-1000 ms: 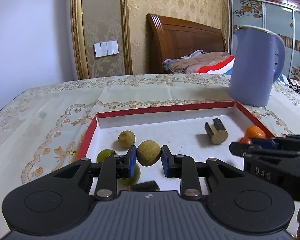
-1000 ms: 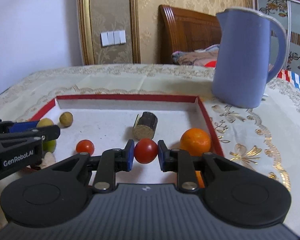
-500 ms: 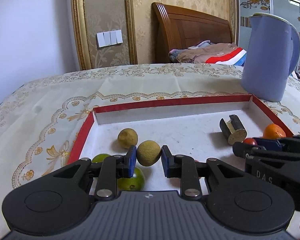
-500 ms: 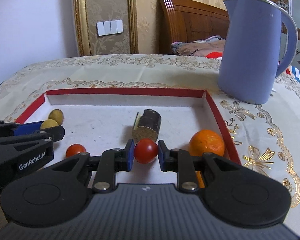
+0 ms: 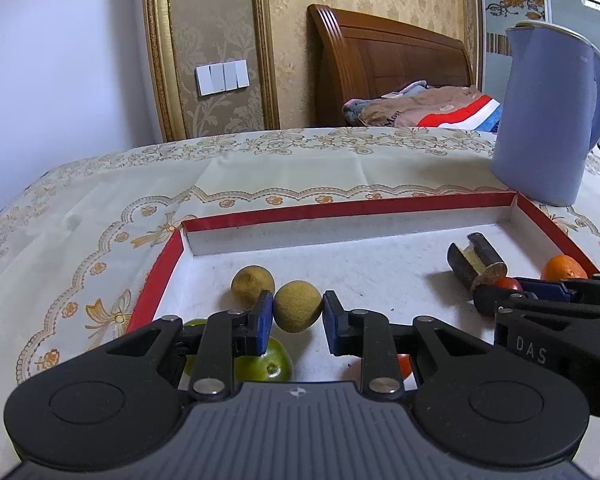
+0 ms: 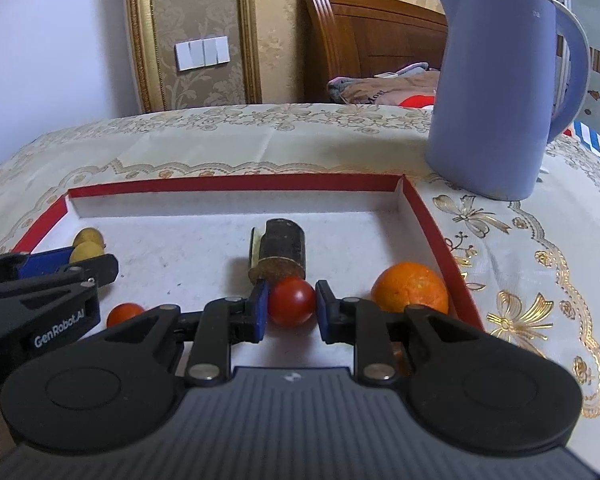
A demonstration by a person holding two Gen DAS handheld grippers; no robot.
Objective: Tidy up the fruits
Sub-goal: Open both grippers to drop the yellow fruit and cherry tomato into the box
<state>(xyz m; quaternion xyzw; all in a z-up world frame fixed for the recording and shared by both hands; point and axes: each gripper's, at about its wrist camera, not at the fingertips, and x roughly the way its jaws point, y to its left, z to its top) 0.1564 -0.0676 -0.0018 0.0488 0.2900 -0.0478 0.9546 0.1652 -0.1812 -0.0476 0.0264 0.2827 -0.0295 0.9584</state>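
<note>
My left gripper [image 5: 296, 316] is shut on a round tan fruit [image 5: 297, 307], held over the left part of the red-rimmed white tray [image 5: 340, 210]. A second tan fruit [image 5: 252, 282] lies just behind it, and a green fruit [image 5: 266, 364] sits below the left finger. My right gripper [image 6: 291, 306] is shut on a red tomato [image 6: 292, 301] over the tray's right part. An orange [image 6: 410, 288] rests by the right wall [image 6: 432, 220], a second tomato [image 6: 125, 314] lies to the left, and a dark sugarcane piece [image 6: 280, 250] sits behind.
A tall blue jug [image 6: 496, 88] stands on the patterned tablecloth [image 6: 260, 144] just beyond the tray's far right corner. A wooden headboard [image 5: 388, 64] and bedding lie behind the table. Each gripper shows at the edge of the other's view.
Both grippers have drifted forward and a little lower over the tray, each still holding its fruit. The tan fruit now hangs close to the second one.
</note>
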